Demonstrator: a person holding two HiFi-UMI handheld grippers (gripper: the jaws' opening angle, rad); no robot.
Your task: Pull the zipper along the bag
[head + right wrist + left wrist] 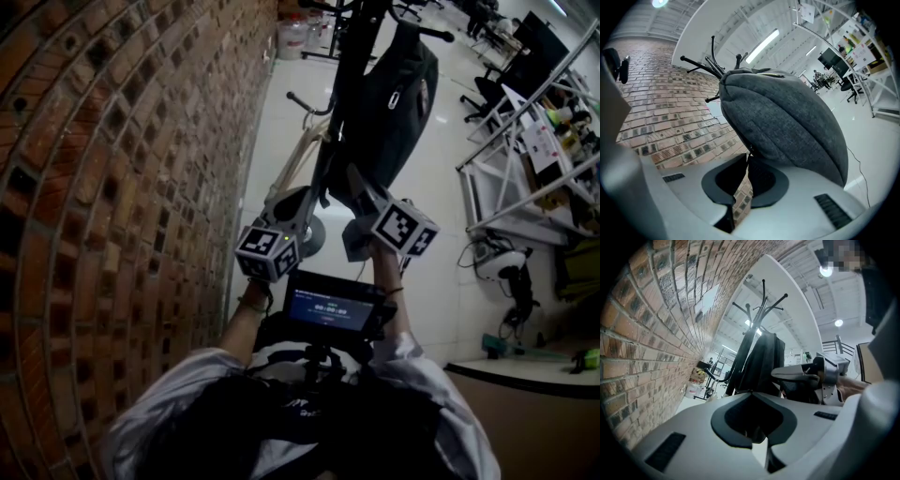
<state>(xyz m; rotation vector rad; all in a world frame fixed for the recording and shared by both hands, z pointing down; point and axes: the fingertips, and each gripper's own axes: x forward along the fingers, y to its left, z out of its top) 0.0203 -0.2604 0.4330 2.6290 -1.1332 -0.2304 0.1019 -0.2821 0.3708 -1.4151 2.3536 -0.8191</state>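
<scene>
Dark grey bag hangs from a black coat rack, close beside the brick wall. At the bag's lower seam sits the right gripper, jaws a thin slit apart and tips against the seam; can't tell if they pinch anything. Just left of the bag's bottom end is the left gripper, jaws nearly together on a dark bit of the bag. Cream frame stands left of the bag, between it and the wall. White metal racking well right of the bag, office chair near that. Clear jug on the floor beyond the bag
</scene>
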